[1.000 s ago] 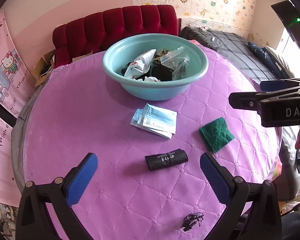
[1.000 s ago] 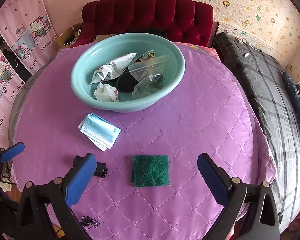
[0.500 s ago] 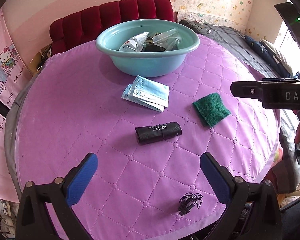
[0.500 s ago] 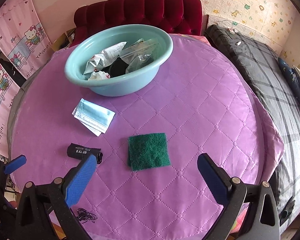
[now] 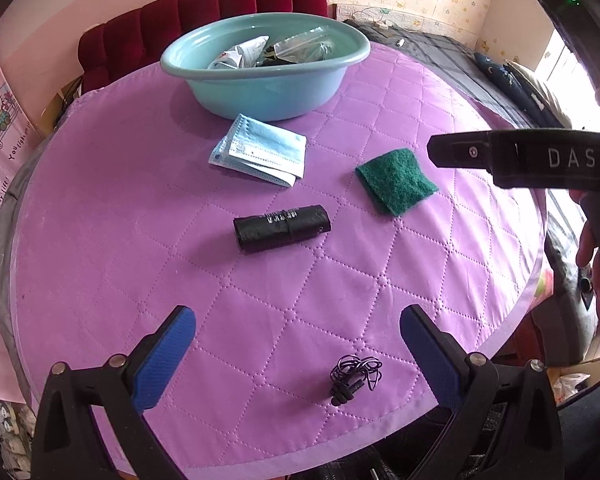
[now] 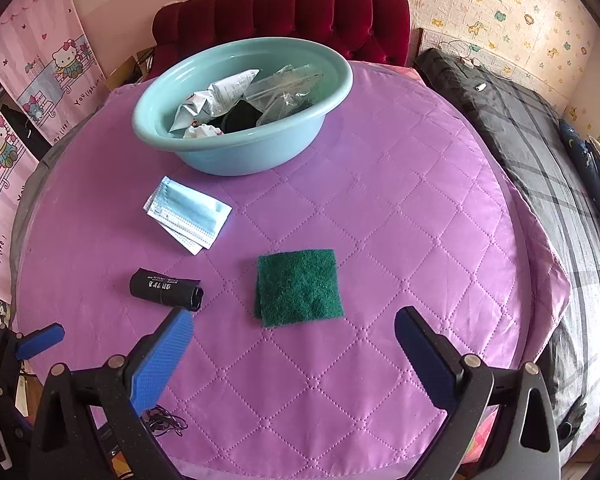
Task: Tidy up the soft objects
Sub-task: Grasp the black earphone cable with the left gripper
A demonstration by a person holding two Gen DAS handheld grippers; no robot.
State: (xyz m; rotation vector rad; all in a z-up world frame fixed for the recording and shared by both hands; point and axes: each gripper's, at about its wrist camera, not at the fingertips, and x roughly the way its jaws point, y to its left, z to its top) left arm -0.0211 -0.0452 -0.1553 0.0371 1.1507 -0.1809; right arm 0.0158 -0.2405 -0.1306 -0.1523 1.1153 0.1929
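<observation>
On the round purple quilted table (image 5: 100,216) (image 6: 420,220) stands a teal basin (image 5: 268,92) (image 6: 236,152) holding packets and plastic bags. In front of it lie a stack of blue face masks (image 5: 260,152) (image 6: 188,212), a green scouring pad (image 5: 396,180) (image 6: 298,286) and a black roll of bags (image 5: 282,228) (image 6: 164,288). My left gripper (image 5: 298,344) is open above the near table edge, short of the black roll. My right gripper (image 6: 294,344) is open just short of the green pad. The right gripper's body (image 5: 540,158) shows side-on in the left wrist view.
A tangle of black earphones (image 5: 354,376) (image 6: 166,424) lies at the near table edge. A red tufted sofa (image 6: 292,12) stands behind the basin and a bed with a grey plaid cover (image 6: 540,140) runs along the right. A hand (image 5: 596,264) holds the right gripper's handle.
Both grippers have drawn back toward the near table edge and dropped lower, so the basin looks farther away. Both stay open; the things on the table have not moved.
</observation>
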